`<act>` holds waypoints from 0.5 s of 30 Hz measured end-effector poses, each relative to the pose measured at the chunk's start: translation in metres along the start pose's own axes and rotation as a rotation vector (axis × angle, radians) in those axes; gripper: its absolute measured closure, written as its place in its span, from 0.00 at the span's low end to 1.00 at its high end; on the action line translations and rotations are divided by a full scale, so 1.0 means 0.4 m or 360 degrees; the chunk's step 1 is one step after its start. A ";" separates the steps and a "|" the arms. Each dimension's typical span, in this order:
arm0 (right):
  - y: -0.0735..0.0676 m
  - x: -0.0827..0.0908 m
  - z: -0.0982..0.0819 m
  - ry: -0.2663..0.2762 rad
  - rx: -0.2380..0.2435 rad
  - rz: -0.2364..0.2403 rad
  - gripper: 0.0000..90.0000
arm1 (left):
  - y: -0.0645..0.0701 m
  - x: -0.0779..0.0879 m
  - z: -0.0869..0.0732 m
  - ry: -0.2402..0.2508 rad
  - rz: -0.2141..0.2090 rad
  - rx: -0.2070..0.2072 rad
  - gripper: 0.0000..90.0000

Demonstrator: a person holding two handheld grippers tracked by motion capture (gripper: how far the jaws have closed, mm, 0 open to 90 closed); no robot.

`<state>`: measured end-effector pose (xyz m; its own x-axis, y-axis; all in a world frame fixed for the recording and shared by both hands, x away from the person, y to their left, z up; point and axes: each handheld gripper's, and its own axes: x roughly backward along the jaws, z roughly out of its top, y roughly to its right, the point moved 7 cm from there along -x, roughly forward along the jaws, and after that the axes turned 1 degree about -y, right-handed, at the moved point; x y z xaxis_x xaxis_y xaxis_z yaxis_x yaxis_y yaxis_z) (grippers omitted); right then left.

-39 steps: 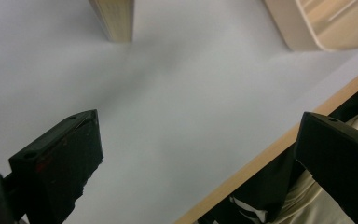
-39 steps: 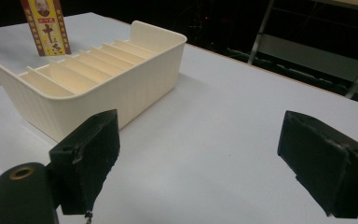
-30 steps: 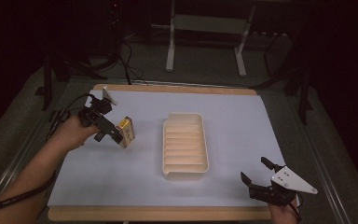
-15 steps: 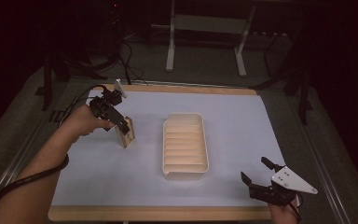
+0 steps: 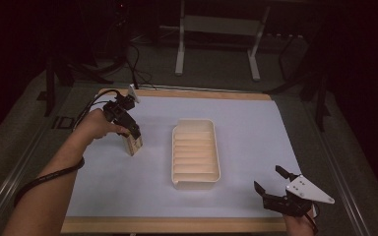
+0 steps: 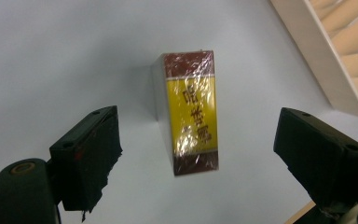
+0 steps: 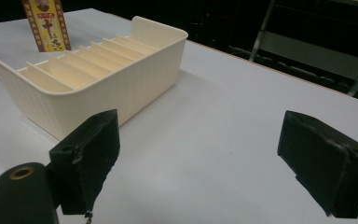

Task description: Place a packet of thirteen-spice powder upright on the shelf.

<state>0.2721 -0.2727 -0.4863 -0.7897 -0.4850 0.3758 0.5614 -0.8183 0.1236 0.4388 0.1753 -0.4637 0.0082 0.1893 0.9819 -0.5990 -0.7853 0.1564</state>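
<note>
A yellow and dark red wrapped box (image 5: pixel 133 144) stands upright on the white table mat, left of a cream ribbed tray (image 5: pixel 174 157). My left gripper (image 5: pixel 129 130) hangs just above the box, pointing down. In the left gripper view the box (image 6: pixel 191 112) sits between the two jaws of the left gripper (image 6: pixel 199 137) with clear gaps on both sides. The jaws have just been closing, and the pads are off the box. My right gripper (image 5: pixel 269 178) rests open near the front right edge, holding nothing. In its own view, the right gripper (image 7: pixel 198 144) faces the tray (image 7: pixel 121 84) and the box (image 7: pixel 46 25).
The white mat (image 5: pixel 256 132) covers a wood-edged table (image 5: pixel 177 225). A cable (image 5: pixel 44 179) trails from the left hand. Dark floor, table legs (image 5: pixel 179 49) and cables lie beyond the far edge.
The left hand has moved right and lower, over the box. The box, tilted with its yellow face up a second ago, now stands upright. The right gripper has kept still.
</note>
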 end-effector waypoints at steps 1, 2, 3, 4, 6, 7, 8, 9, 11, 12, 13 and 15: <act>0.000 0.000 0.000 0.0003 0.0000 0.0001 0.14 | 0.000 -0.005 0.001 -0.0002 0.0004 -0.0003 0.21; 0.000 0.000 0.000 0.0003 -0.0001 0.0002 0.14 | -0.003 -0.008 0.002 -0.0011 0.0008 -0.0011 0.25; 0.000 0.000 0.000 0.0001 -0.0001 0.0002 0.14 | -0.004 -0.011 0.004 -0.0010 0.0010 -0.0007 0.26; 0.000 -0.001 0.000 0.0000 -0.0002 0.0002 0.14 | -0.006 -0.013 0.004 -0.0009 0.0017 -0.0005 0.27; 0.000 -0.001 0.000 0.0001 -0.0003 0.0002 0.14 | -0.010 -0.014 0.006 -0.0001 0.0016 -0.0001 0.33; 0.000 -0.001 0.000 0.0000 -0.0004 0.0003 0.14 | -0.013 -0.015 0.007 0.0000 0.0019 0.0011 0.37; 0.000 -0.001 -0.001 -0.0003 -0.0003 0.0005 0.14 | -0.015 -0.017 0.008 0.0002 0.0018 0.0011 0.39; 0.000 -0.002 -0.001 -0.0004 -0.0001 0.0005 0.14 | -0.017 -0.018 0.008 0.0001 0.0015 0.0010 0.41; -0.001 -0.002 -0.001 -0.0005 -0.0003 0.0008 0.14 | -0.022 -0.025 0.009 -0.0013 0.0011 0.0010 0.44; -0.001 -0.003 -0.001 -0.0004 -0.0003 0.0010 0.14 | -0.024 -0.030 0.008 -0.0027 0.0010 0.0003 0.44; -0.001 -0.002 -0.001 -0.0007 -0.0001 0.0009 0.14 | -0.024 -0.036 0.007 -0.0043 0.0010 -0.0006 0.46; 0.000 -0.002 -0.001 -0.0006 -0.0006 0.0010 0.14 | -0.024 -0.046 0.008 -0.0066 0.0010 -0.0020 0.47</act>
<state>0.2725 -0.2724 -0.4871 -0.7851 -0.4892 0.3799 0.5656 -0.8162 0.1178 0.4468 0.1775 -0.4828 0.0374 0.1597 0.9865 -0.6093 -0.7788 0.1492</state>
